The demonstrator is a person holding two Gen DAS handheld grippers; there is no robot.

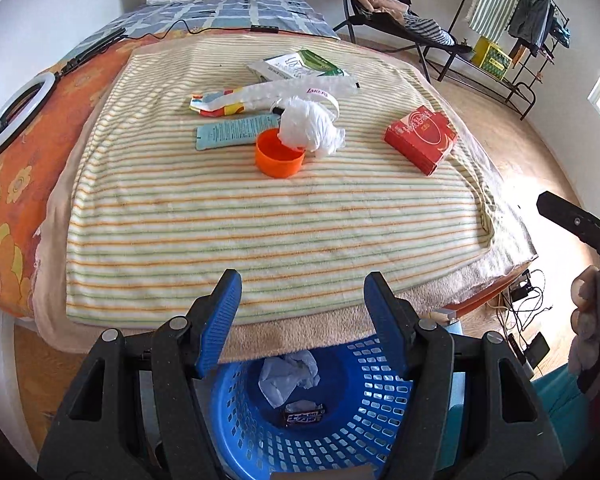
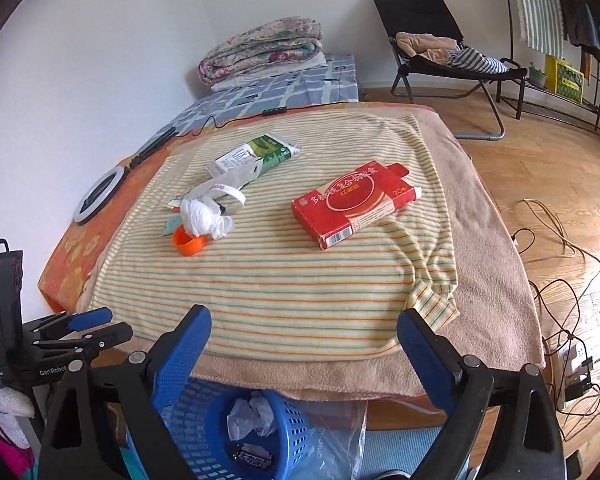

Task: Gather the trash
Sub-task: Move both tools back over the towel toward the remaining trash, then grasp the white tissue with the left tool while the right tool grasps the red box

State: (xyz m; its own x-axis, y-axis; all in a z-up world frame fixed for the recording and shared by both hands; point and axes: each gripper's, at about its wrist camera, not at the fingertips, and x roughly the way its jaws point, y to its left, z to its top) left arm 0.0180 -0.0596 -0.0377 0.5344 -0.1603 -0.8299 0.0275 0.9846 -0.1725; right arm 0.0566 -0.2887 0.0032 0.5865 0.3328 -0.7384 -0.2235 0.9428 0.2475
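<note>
Several pieces of trash lie on the striped towel (image 1: pixel 260 240): an orange cap (image 1: pixel 278 154), a crumpled white bag (image 1: pixel 310 128) touching it, a teal sachet (image 1: pixel 236 132), a green-white packet (image 1: pixel 300 66) and a red box (image 1: pixel 422 138). Below the bed's near edge stands a blue basket (image 1: pixel 380 400) holding crumpled paper (image 1: pixel 288 376) and a candy wrapper (image 1: pixel 304 416). My left gripper (image 1: pixel 302 320) hangs open and empty over the basket. My right gripper (image 2: pixel 304 344) is also open and empty above the basket (image 2: pixel 188 412), with the red box (image 2: pixel 356 204) ahead of it.
A ring light (image 2: pixel 96 196) lies at the towel's left, with folded quilts (image 2: pixel 260 50) behind. A folding chair (image 2: pixel 440 48) and clothes rack stand far right. Cables and a power strip (image 2: pixel 576 364) lie on the wooden floor to the right. A plastic sheet lies beside the basket.
</note>
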